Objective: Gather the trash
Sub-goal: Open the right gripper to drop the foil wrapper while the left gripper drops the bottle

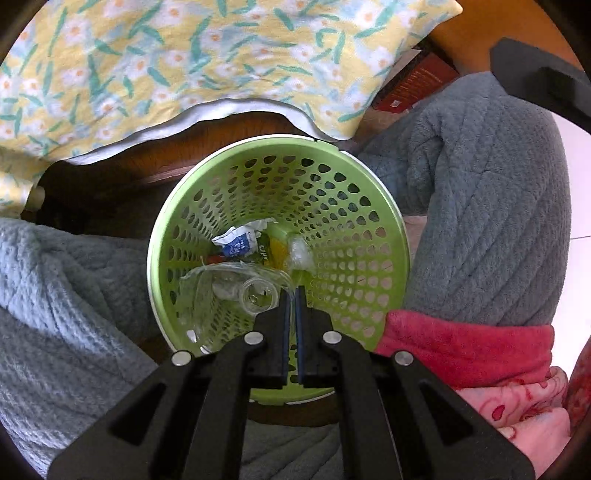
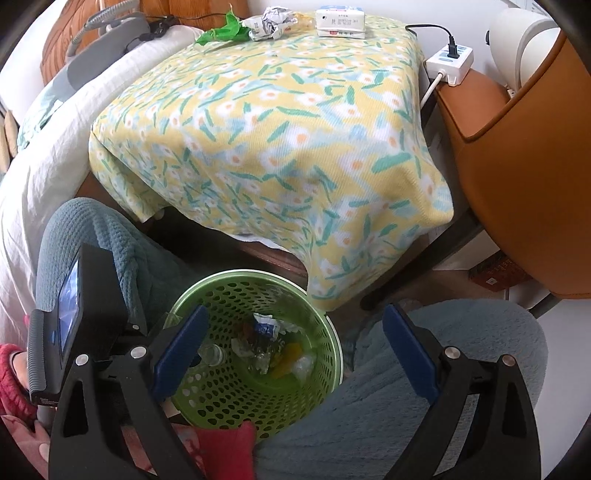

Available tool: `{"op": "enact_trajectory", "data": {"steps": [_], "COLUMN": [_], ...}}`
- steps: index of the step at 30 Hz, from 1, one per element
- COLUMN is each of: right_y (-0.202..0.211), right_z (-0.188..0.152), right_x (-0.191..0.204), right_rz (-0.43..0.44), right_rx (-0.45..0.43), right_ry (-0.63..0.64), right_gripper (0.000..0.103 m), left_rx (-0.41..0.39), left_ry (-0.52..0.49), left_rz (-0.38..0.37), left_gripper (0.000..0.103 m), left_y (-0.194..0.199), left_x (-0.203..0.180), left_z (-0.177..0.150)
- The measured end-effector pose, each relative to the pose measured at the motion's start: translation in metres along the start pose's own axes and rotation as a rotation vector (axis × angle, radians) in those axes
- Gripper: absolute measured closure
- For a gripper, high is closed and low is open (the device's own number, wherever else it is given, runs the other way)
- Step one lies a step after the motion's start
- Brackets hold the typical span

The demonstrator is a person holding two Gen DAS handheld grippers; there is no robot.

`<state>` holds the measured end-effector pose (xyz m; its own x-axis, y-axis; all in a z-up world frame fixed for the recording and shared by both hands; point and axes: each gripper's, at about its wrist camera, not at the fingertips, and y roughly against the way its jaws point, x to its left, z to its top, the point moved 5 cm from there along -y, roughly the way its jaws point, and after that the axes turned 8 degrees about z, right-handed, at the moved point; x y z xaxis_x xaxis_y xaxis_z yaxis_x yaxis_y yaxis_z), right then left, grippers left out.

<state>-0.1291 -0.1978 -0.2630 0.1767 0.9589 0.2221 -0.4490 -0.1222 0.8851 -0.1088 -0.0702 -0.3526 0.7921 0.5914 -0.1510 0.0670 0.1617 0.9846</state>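
Observation:
A green perforated waste basket (image 1: 343, 206) stands on the floor between the person's knees; it also shows in the right wrist view (image 2: 221, 391). Inside lie crumpled paper (image 1: 238, 240), wrappers and clear plastic. My left gripper (image 1: 293, 291) is over the basket and shut on a crushed clear plastic bottle (image 1: 236, 288), pinching its thin edge. My right gripper (image 2: 295, 332) is wide open and empty above the basket. On the far edge of the floral-clothed table (image 2: 280, 122) lie a crumpled paper ball (image 2: 267, 22), a green wrapper (image 2: 221, 31) and a white packet (image 2: 340, 22).
The person's grey-robed legs (image 1: 491, 206) flank the basket. An orange chair (image 2: 524, 177) stands at the right with a white power strip (image 2: 448, 61) beside it. A bed with white bedding (image 2: 48, 155) is at the left. The left gripper's body (image 2: 88, 317) shows at lower left.

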Motion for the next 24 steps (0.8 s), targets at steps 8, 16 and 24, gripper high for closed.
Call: {"op": "enact_trajectory", "data": {"steps": [8,16,24], "right_y": [-0.003,-0.002,0.003], "right_z": [0.0,0.001,0.004], "right_x": [-0.001,-0.004,-0.002], "right_rz": [-0.001,-0.007,-0.008], "right_rx": [0.008,0.004,-0.009], "right_ry": [-0.014,-0.025,-0.026], "right_gripper": [0.006,0.005,0.005], "left_rx": [-0.001,-0.016,-0.079], "left_ry": [-0.012,-0.007,0.036], "left_rz": [0.018,0.045,0.082], "left_gripper": [0.03,0.021,0.017], "left_y": [-0.001,0.004,0.023], "left_x": [-0.003,0.0,0.009], "left_z": [-0.001,0.0,0.004]}}
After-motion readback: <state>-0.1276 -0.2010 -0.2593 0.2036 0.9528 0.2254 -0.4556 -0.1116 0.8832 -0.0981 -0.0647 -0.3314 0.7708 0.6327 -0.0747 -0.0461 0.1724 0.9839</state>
